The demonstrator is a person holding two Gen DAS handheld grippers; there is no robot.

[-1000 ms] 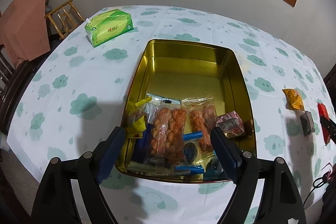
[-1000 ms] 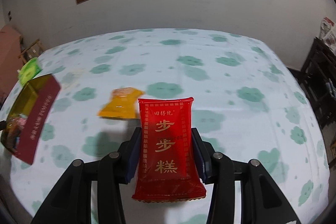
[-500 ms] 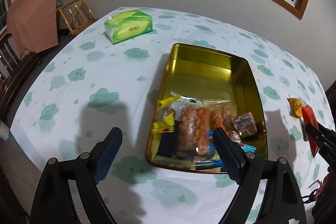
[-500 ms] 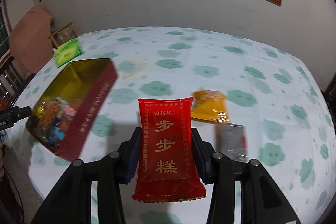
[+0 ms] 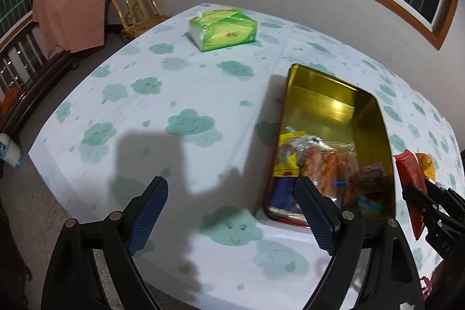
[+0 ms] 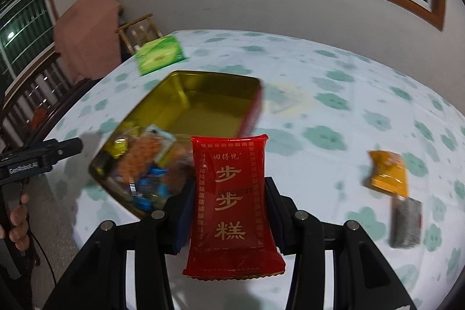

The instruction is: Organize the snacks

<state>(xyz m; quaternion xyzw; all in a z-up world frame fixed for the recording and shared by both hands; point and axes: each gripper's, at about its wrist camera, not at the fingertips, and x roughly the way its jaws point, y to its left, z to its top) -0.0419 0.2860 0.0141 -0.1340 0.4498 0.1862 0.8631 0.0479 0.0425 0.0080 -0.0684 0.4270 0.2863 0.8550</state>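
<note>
My right gripper [image 6: 229, 211] is shut on a red snack packet [image 6: 231, 202] with gold characters and holds it above the table, just right of the gold tin [image 6: 215, 100]. The tin holds several snacks at its near end, among them twisted orange pastries [image 5: 328, 164] and a yellow packet [image 5: 287, 156]. In the left wrist view the tin [image 5: 334, 103] lies right of my left gripper [image 5: 232, 208], which is open and empty over the tablecloth. The red packet [image 5: 409, 170] and the right gripper [image 5: 430, 196] show at that view's right edge.
A yellow snack packet [image 6: 389, 173] and a grey packet [image 6: 405, 222] lie on the cloud-print tablecloth [image 5: 162, 112] to the right. A green tissue box [image 5: 223, 29] stands at the far side. A wooden chair [image 5: 133, 7] and a draped bench stand beyond the left table edge.
My right gripper has swung left with the red packet, bringing the tin close in front. My left gripper has moved left, off the tin and over bare cloth.
</note>
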